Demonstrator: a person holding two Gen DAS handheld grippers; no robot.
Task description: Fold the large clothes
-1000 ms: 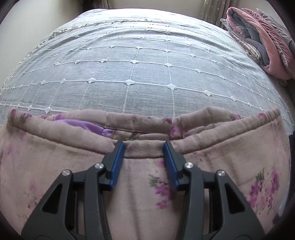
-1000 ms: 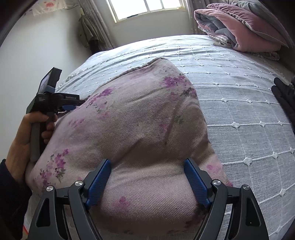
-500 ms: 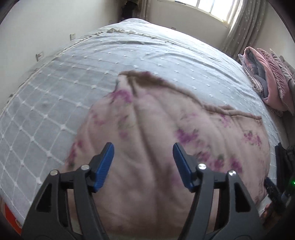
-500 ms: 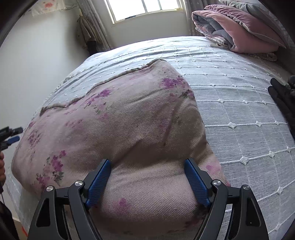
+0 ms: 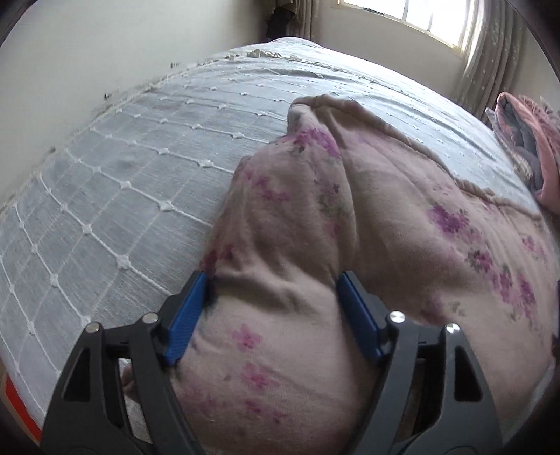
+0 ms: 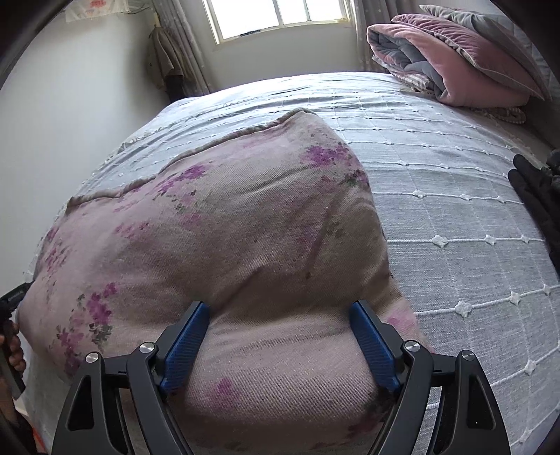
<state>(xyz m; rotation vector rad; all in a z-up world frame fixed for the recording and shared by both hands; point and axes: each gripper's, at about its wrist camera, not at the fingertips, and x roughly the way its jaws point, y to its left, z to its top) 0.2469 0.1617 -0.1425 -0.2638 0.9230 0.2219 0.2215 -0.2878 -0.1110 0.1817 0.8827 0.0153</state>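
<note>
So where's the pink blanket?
In the right wrist view, the folded pink blanket sits at the top right, on the far corner of the bed, beside the window.

A wide bed [image 6: 437,217] fills the room, spread with a pale grey-blue cover stitched in a white grid with small knots. Plain light walls [image 5: 87,52] stand close along its side. Daylight comes through a barred window [image 6: 276,17] beyond the bed, with patterned curtains [image 5: 490,59] beside it. Folded pink and grey quilts [image 6: 455,59] are piled at one corner.
</note>
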